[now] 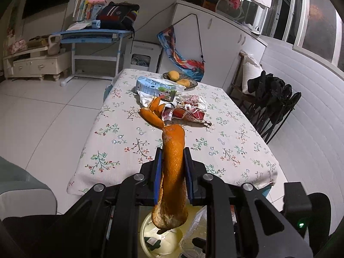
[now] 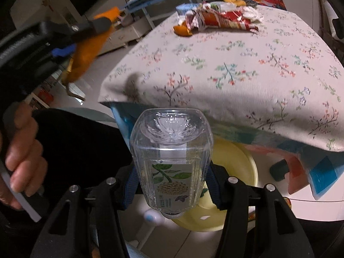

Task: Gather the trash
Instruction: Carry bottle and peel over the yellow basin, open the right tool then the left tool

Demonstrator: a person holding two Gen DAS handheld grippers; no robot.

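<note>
Your left hand-held gripper is clamped on a long orange peel, light and limp, pinched mid-length so both ends droop. Your right hand-held gripper is clamped on a clear plastic bottle, light, smooth and probably slippery. Both hang over the yellow bin beside the table.

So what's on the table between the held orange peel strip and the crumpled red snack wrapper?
In the left wrist view, only bare floral tablecloth separates the held orange peel strip from the red wrapper.
</note>
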